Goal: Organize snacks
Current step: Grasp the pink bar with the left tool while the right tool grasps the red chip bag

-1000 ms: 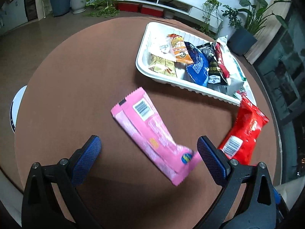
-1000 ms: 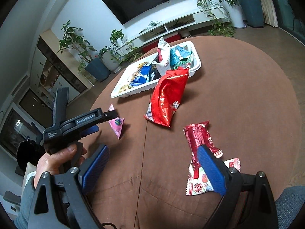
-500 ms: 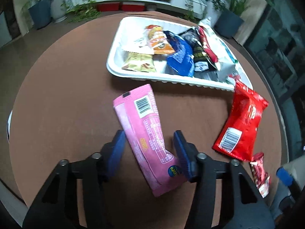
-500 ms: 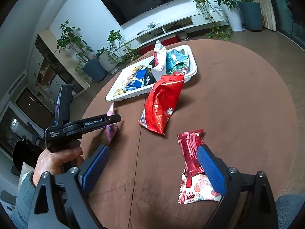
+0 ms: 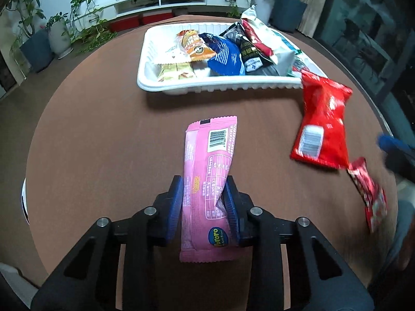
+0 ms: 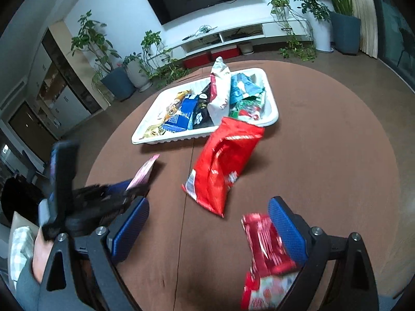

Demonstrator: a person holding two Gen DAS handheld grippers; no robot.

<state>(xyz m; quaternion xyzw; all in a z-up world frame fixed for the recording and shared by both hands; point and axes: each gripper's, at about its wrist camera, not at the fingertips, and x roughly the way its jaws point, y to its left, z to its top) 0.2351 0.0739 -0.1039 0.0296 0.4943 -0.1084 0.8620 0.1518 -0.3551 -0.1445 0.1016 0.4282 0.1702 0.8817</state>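
Observation:
My left gripper [image 5: 203,204] is shut on a long pink snack packet [image 5: 210,165], which points toward the white tray [image 5: 181,88] full of snack bags. In the right wrist view the pink snack packet [image 6: 144,172] sticks out of the left gripper [image 6: 129,194]. My right gripper [image 6: 207,230] is open and empty, low over the brown table, with a small red-and-white snack packet [image 6: 264,243] next to its right finger. A large red snack bag [image 6: 223,165] lies between it and the tray [image 6: 272,119]. The red bag [image 5: 321,124] lies right of the pink packet.
The round brown table [image 5: 103,129] drops off on all sides. The small red-and-white packet [image 5: 369,194] lies near the right edge. Plants, a TV console [image 6: 233,39] and a cabinet stand around the room. The person's hand [image 6: 41,248] is at the lower left.
My left gripper has closed on the pink packet and turned it to point at the tray. My right gripper has moved forward over the small red packet, still open.

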